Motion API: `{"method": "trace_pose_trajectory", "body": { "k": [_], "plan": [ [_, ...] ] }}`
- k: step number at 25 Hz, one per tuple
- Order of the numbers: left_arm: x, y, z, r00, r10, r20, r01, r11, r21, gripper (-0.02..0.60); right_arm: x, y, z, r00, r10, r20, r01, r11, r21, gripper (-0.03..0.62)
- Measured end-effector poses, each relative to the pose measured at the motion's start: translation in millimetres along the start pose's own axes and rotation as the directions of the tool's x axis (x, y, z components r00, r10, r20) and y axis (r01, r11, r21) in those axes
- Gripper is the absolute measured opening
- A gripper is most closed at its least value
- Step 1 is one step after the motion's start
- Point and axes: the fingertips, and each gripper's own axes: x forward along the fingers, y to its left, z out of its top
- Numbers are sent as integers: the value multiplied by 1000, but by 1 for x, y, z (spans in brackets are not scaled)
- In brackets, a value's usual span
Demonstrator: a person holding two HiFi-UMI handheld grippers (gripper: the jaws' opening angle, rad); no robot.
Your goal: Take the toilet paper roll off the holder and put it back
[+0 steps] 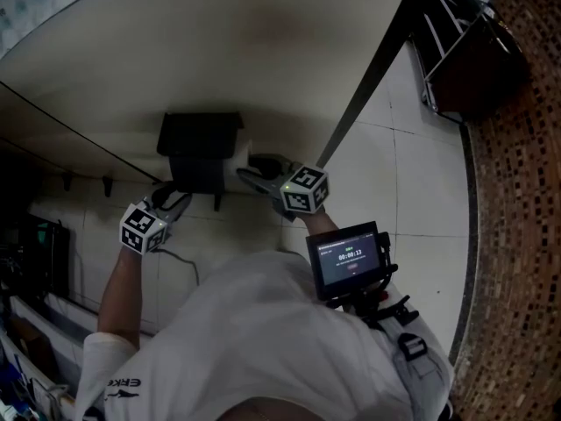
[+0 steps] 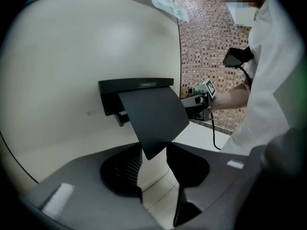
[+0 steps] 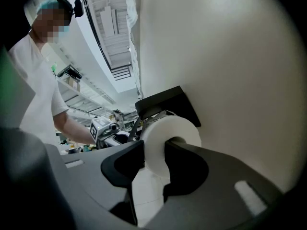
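A black paper holder is fixed to the cream wall, and its flat cover is tilted outwards. The cover's lower corner sits wedged between the jaws of my left gripper, which reaches up from below left. The white toilet paper roll hangs just under the holder. My right gripper comes in level from the right and is shut on the roll, one jaw in its core hole and the other on the outside.
A white tiled floor lies below the wall, with a brown mosaic strip at the right. A metal rack stands at the upper right. A small screen hangs at the person's chest. Shelving fills the lower left.
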Motion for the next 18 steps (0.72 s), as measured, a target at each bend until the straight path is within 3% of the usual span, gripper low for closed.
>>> {"method": "trace_pose_trajectory", "body": {
  "k": [18],
  "plan": [
    [2, -2, 1, 1000, 4, -15, -4, 1000, -6, 160, 15, 1, 2, 1000, -6, 24, 5, 1000, 17, 158]
  ]
}}
